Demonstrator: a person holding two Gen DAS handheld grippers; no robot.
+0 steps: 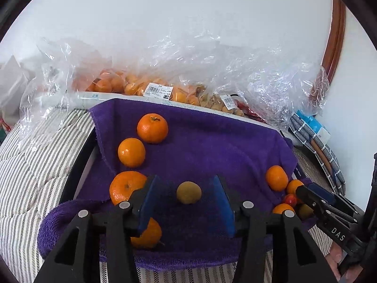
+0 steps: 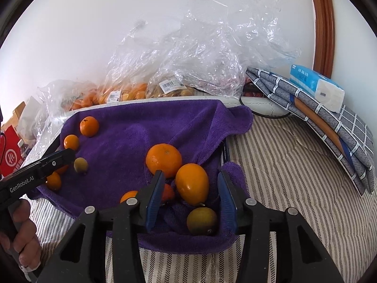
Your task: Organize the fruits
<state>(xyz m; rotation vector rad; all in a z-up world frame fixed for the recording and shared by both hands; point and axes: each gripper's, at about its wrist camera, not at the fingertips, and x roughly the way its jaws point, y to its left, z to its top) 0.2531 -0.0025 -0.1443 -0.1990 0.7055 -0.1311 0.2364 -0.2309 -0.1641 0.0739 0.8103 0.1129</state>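
A purple towel (image 1: 207, 141) lies over a tray and holds loose fruit. My left gripper (image 1: 186, 193) is open, with a small greenish-yellow fruit (image 1: 189, 192) lying between its blue pads. Oranges (image 1: 152, 128) (image 1: 131, 152) (image 1: 126, 187) line the towel's left side. My right gripper (image 2: 190, 193) is open around an oval orange fruit (image 2: 192, 184), with a large orange (image 2: 163, 160) behind it and a greenish fruit (image 2: 202, 221) in front. The left gripper also shows in the right wrist view (image 2: 59, 159), beside the small greenish fruit (image 2: 80, 165).
Clear plastic bags (image 1: 165, 70) of oranges and small brown fruit sit behind the towel against the white wall. A folded grey checked cloth (image 2: 318, 118) with a tissue pack (image 2: 315, 87) lies at the right. A striped bedcover (image 2: 294, 176) surrounds the towel.
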